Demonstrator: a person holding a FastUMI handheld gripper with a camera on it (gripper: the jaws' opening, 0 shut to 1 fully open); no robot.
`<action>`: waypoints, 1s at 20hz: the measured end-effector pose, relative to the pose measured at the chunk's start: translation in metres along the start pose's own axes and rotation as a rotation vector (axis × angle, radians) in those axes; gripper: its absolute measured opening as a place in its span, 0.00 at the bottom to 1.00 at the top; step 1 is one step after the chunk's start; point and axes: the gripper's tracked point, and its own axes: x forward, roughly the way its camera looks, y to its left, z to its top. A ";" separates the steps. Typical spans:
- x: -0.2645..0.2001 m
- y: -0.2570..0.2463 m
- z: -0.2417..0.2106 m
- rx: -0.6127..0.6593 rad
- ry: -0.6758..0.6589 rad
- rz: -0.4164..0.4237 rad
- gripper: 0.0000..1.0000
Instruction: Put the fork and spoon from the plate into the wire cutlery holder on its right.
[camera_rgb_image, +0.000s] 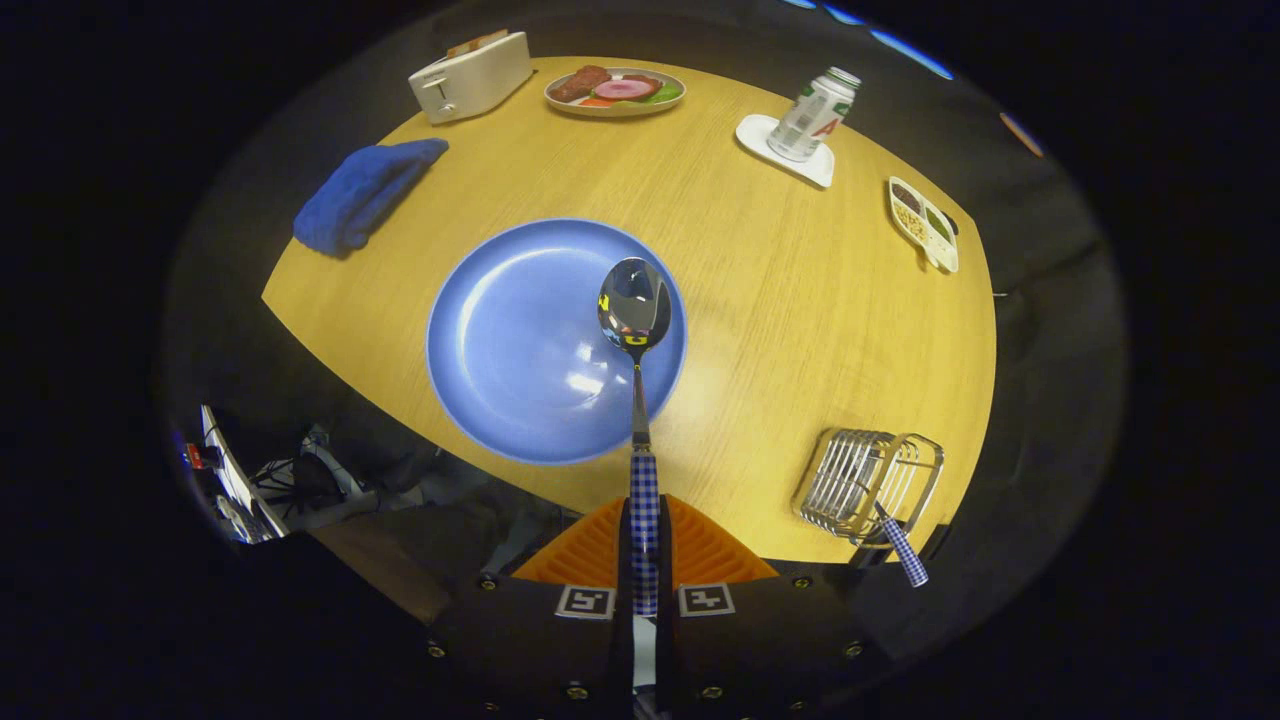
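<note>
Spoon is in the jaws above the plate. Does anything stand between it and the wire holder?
Nothing visible does. The gripper is shut on the spoon, held over the blue plate. Only bare table lies between it and the wire cutlery holder, where a checkered handle already sticks out.

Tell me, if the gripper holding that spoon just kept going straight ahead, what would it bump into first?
Probably the round blue plate: the gripper, jaws shut on the checked-handled metal spoon, points at its right side, so the spoon's bowl would likely touch there first. Height above the plate is hard to judge.
</note>
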 end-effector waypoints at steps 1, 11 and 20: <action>-0.005 -0.009 -0.007 0.019 0.012 -0.004 0.09; -0.046 -0.098 -0.072 0.117 0.119 -0.117 0.09; -0.054 -0.141 -0.112 0.155 0.239 -0.159 0.09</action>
